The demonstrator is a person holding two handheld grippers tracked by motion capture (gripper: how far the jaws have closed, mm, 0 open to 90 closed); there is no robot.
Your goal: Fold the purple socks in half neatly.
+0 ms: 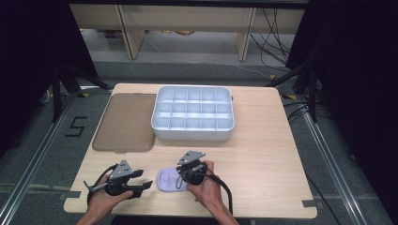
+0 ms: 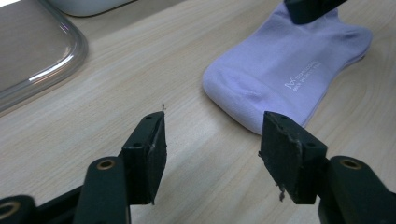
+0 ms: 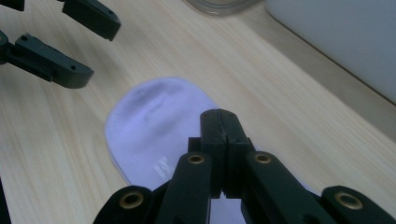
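At the left of the light wooden bench [image 1: 263,154] lies a flat, smoky-brown translucent plastic lid [image 1: 126,123] with rounded corners, its right edge just beside the white plastic organiser tray [image 1: 193,114], whose inside is divided into many small compartments. Toward the near edge, the person's left hand [image 1: 101,199] holds the left gripper [image 1: 146,185] low over the bench; in the left gripper view its jaws stand spread, with bare wood between them and nothing held. Just to its right a pale lilac fabric sock [image 1: 167,179] lies flat on the bench, near the front edge and well apart from the tray; small white lettering shows on its side in the left gripper view. The right gripper [image 3: 223,122], held in the right hand [image 1: 206,186], sits over the sock's right end. Its jaws are pressed together above the fabric; I cannot tell whether any fabric is caught between them.
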